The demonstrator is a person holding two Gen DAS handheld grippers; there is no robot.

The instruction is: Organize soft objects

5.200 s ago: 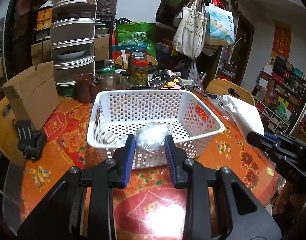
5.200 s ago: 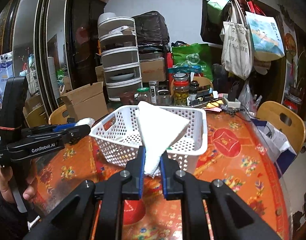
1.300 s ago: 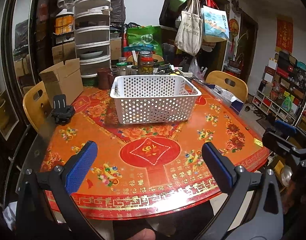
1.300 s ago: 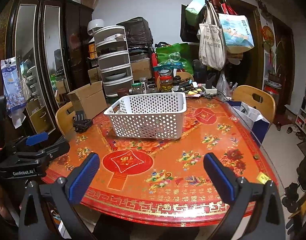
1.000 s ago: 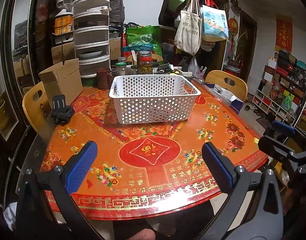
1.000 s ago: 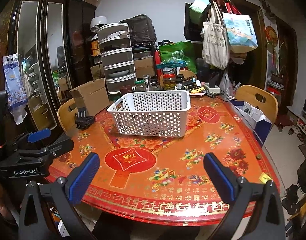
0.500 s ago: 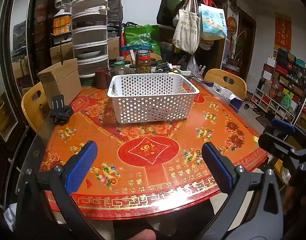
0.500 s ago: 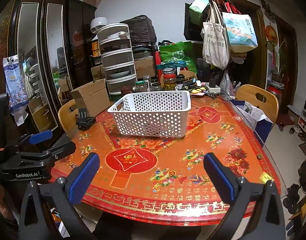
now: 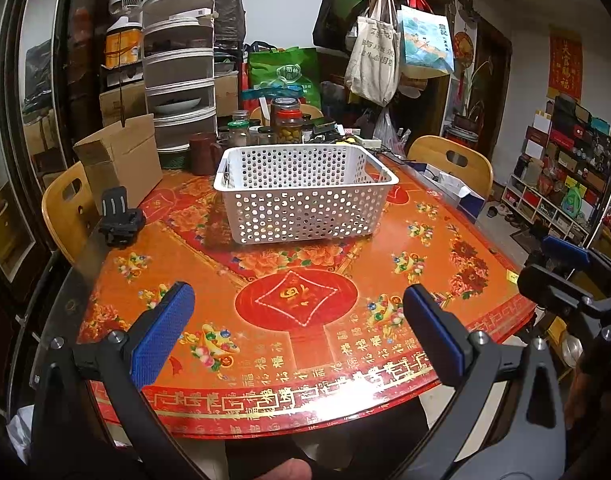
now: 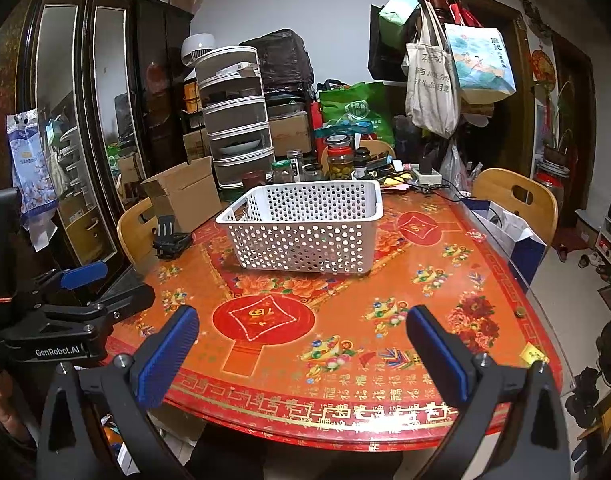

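— White perforated basket (image 9: 305, 192), where?
— Mid-table on the red-and-orange patterned tabletop (image 9: 297, 300), in front of the jars (image 9: 288, 120).
— And the grippers?
— Left gripper (image 9: 297, 332) and right gripper (image 10: 301, 344) hang over the near edge, both spread wide, gripping nothing.

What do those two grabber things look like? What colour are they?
Each hand-held gripper is black with two long angled arms that end in blue pads with a bumpy grid texture. Silver screws sit at the joints. The left hand-held gripper shows this up close, and so does the right hand-held gripper. From the right camera, the left one's side has white lettering, "GenRobot.AI", and a thin orange stripe on its black handle.
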